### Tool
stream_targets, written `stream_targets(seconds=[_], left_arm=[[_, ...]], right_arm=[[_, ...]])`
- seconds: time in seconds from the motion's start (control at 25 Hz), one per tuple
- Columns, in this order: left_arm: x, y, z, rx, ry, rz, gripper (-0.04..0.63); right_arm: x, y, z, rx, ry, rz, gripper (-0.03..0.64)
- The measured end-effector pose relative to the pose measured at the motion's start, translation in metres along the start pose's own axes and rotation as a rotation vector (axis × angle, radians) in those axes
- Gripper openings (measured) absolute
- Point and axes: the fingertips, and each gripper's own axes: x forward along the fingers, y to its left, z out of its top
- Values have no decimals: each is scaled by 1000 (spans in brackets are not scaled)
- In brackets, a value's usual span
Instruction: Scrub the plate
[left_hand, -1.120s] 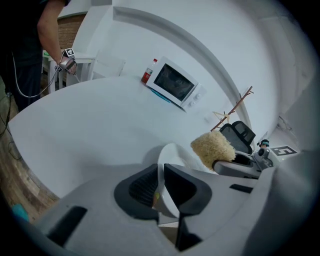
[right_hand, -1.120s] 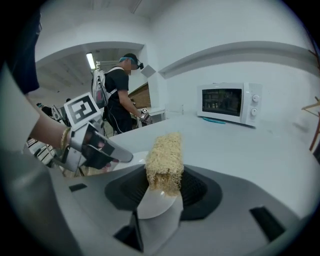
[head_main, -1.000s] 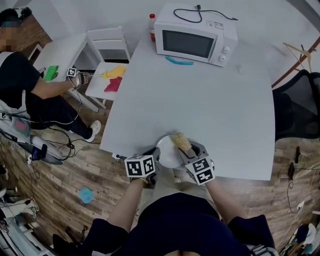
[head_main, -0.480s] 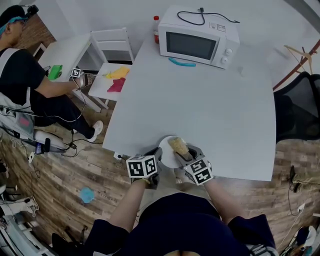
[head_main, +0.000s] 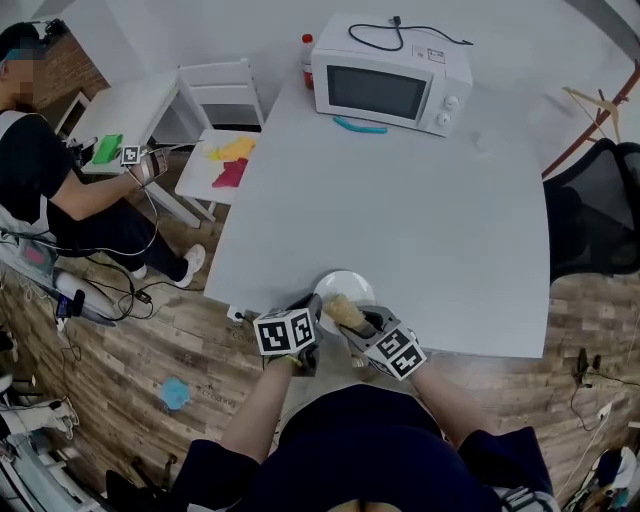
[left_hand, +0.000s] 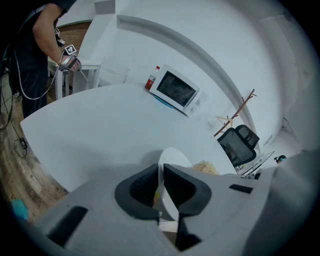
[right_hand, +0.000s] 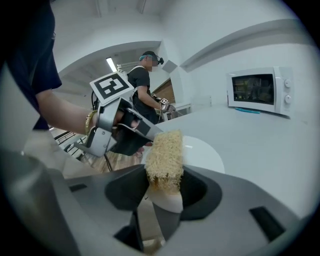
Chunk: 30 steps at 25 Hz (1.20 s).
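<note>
Scrub looks mid-way: your left gripper (left_hand: 161, 186) is clamped on the rim of the plate (head_main: 347, 289) at the near edge of the table (head_main: 420, 200). Your right gripper (right_hand: 165, 192) pinches the scrubber (head_main: 341, 312), approx. against the plate's near side. Plate looks white; can't tell what's left.
</note>
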Motion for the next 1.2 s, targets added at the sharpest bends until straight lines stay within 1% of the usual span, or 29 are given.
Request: stream_targets(seconds=[0.12,0.28,0.4,0.56,0.68,0.84,1.04,1.2], left_arm=[[0,2,-2,3,0,9,45],[-1,3,-3,7,-1,17,46],[-1,3,-3,8,-4,13,46],[-1,1,-1,25,-7,12,45],[-2,0,0,33,-7,7,46],[-2,0,-1,35,-4,4,46],[-2,1,-2,30,1,1,46],[-1,4,-3,27,2,7,46]], right_arm=[[-1,8,-6,-1,12,41,176],[-2,11,-6,-20,14,44,176],[-8,0,3,-12,-16,-2,176],[-17,-29,16,4,-52,-98,176],[-20,-51,21,2,-48,-173,176],[-18,-67,13,5,-6,-222,177],[-14,-64,-1,14,24,-211,176],[-13,-48,-6,29,24,-163,176]])
